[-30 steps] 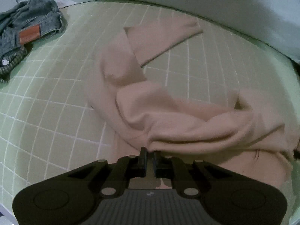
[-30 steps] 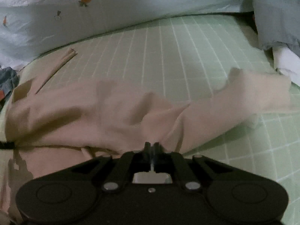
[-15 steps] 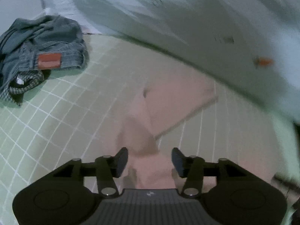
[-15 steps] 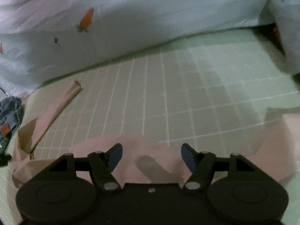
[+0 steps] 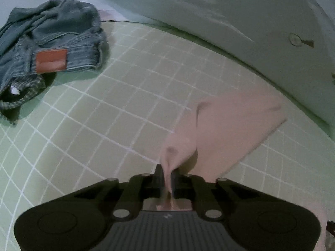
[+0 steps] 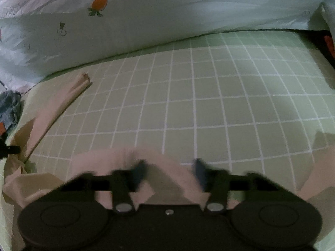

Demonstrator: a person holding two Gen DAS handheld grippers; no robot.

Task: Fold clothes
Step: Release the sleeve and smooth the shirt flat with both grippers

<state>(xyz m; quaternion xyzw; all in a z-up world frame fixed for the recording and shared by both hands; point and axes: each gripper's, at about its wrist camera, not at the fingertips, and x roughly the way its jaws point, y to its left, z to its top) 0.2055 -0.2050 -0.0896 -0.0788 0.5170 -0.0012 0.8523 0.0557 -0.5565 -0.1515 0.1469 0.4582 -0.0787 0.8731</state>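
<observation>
A pale pink long-sleeved top [image 5: 228, 131] lies crumpled on a light green bed sheet [image 5: 117, 113] printed with a white grid. In the left wrist view, one flat stretch of the pink cloth, probably a sleeve, reaches away toward the upper right and ends in a straight cuff-like edge close to the bedding behind it. A narrow pinch of the same cloth rises from the sheet into the left gripper [image 5: 166, 174], whose two dark fingers are clamped tight on it, with the fabric showing between them and behind them.

In the right wrist view, the pink top [image 6: 117, 163] bunches in soft folds along the bottom of the frame, with a long narrow strip running up and to the left across the sheet. The right gripper [image 6: 169, 171] hovers over these folds with its two fingers spread well apart and nothing between them. Its fingers are blurred.

A crumpled pair of blue jeans [image 5: 52, 41] with a brown leather patch sits on the sheet at the far left, well apart from the pink top. Behind the sheet lies a pale duvet [image 6: 167, 10] printed with small orange carrots [image 6: 101, 1].
</observation>
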